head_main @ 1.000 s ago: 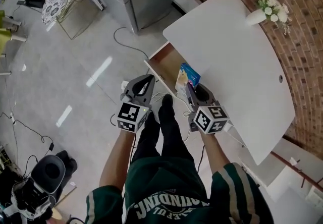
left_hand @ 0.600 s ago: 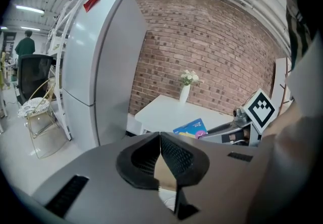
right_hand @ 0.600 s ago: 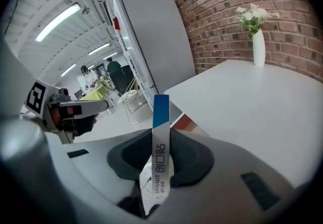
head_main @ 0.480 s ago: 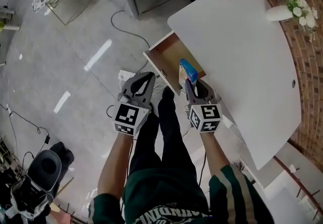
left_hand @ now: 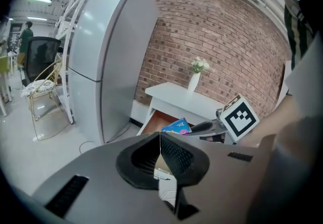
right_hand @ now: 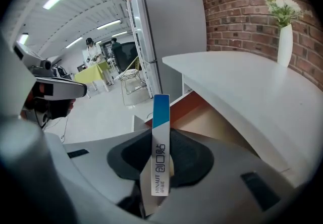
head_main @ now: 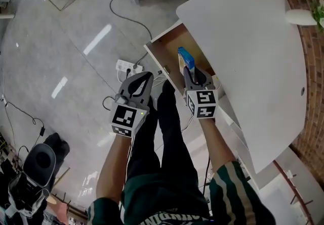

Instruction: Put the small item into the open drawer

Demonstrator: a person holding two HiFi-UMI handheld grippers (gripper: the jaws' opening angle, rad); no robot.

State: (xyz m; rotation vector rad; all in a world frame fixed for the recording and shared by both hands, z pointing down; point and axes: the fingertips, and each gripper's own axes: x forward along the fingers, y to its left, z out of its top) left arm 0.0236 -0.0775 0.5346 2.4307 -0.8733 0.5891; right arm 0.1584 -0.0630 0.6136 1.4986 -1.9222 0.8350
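Nearby, the left tool (head_main: 144,78) hangs beside the person's leg, its jaws pressed together on nothing. Just to its right, the right tool (head_main: 195,74) clamps the small box (head_main: 185,59) upright by its lower end. Over the last second the box has moved from the near edge of the open drawer (head_main: 167,49) to above its inside, beside the white counter (head_main: 253,41). The carry looks nearly done; lowering and release remain.
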